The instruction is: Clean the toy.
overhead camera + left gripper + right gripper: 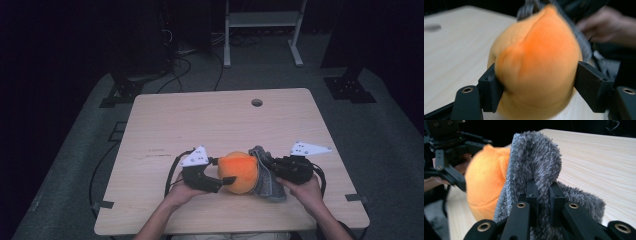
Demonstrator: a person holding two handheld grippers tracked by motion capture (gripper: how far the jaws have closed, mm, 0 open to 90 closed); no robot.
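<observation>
**Two grippers on one soft bundle at the near edge of the table**

In the high view, the orange plush ball (238,172) sits in the lower centre of the frame, on the pale wooden table (200,120), with the grey fuzzy cloth (265,176) wrapped against its right side. The left gripper (227,171) comes in from the lower left and meets the ball from that side; the right gripper (272,167) comes in from the lower right and meets the cloth.

In the left gripper view, the orange plush ball (536,62) takes up the middle of the frame, slightly blurred, and the two black jaws press into its lower flanks at left and right, so this tool clamps the ball. The grey fuzzy cloth (584,45) runs along the ball's upper right edge.

In the right gripper view, the jaws stand nearly together at the lower centre, pinching a raised fold of the grey fuzzy cloth (536,157) between them. The orange plush ball (486,182) lies at the left, touching the cloth, with the left gripper (461,180) at the upper left against it.
</observation>
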